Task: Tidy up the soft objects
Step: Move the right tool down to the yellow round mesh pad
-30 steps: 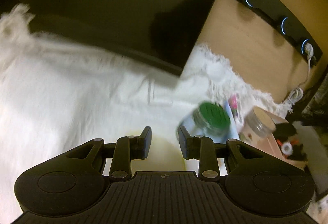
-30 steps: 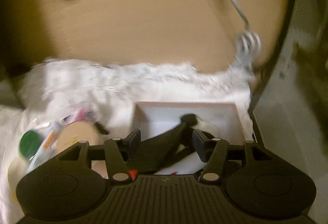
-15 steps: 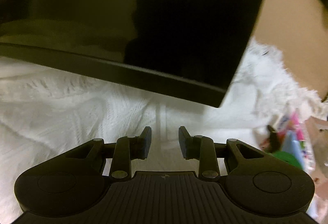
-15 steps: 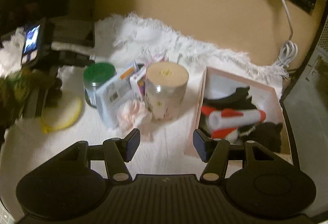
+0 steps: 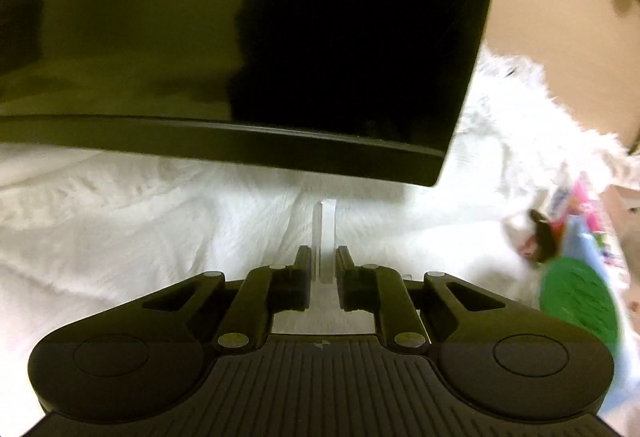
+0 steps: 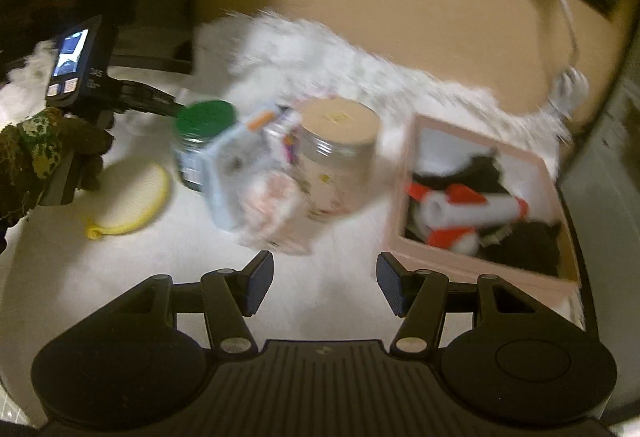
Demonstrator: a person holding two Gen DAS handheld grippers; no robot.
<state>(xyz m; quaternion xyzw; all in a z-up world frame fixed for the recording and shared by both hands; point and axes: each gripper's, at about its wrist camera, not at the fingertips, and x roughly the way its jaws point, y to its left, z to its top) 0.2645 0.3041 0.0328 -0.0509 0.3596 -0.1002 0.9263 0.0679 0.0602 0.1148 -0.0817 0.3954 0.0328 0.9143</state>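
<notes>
Soft toys (image 6: 472, 209) in pink box (image 6: 404, 193) | right view only

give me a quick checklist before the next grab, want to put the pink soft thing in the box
1. right gripper open and empty: ok
2. left gripper free: cannot tell; its jaws have just closed, and a pale strip shows in the gap, gripped or behind is unclear
3. pink bundle clear to grip: not ok, it sits right against the jar and the carton
4. pink box open with room: ok, soft things fill only part of it
5. view sharp enough to aim: not ok, blurred
</notes>
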